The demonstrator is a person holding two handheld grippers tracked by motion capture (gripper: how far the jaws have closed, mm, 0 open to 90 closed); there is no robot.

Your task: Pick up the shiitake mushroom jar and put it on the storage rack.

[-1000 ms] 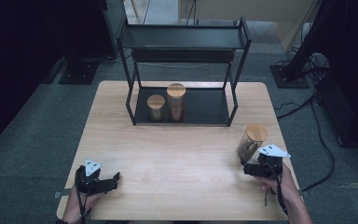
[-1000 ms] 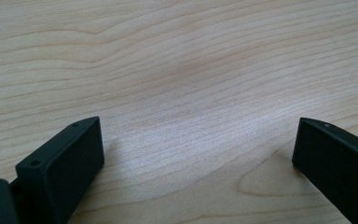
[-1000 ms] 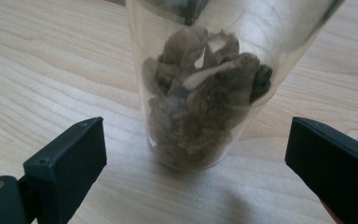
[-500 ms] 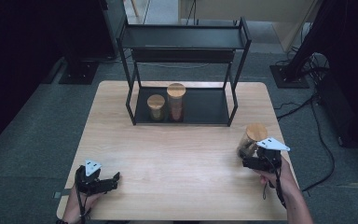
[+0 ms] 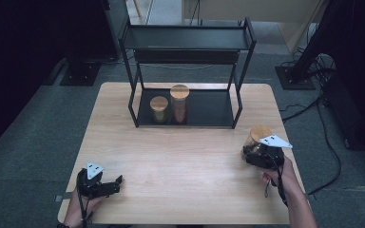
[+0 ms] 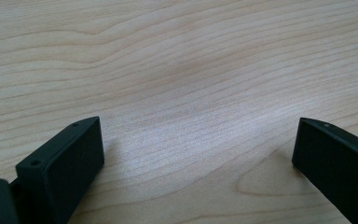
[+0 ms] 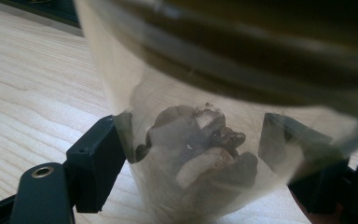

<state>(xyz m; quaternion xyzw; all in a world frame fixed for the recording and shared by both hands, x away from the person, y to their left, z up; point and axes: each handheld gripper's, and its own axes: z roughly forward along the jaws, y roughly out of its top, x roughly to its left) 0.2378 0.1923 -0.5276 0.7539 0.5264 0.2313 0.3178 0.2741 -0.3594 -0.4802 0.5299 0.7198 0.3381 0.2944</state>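
Near the right edge of a wooden table [image 5: 185, 161], the right gripper [image 5: 259, 153] has just been closing its jaws, which now clamp a clear glass jar [image 7: 200, 140] between them. The jar tilts, its wooden lid [image 5: 260, 132] leaning away from the hand. The left gripper [image 6: 198, 154] rests near the front left corner, jaws spread over bare wood.

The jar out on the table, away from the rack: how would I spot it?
Start at the wooden table and go to its right edge, in front of the black rack. There the right tool has just closed on a clear jar with a wooden lid. The other two jars stand inside the rack.
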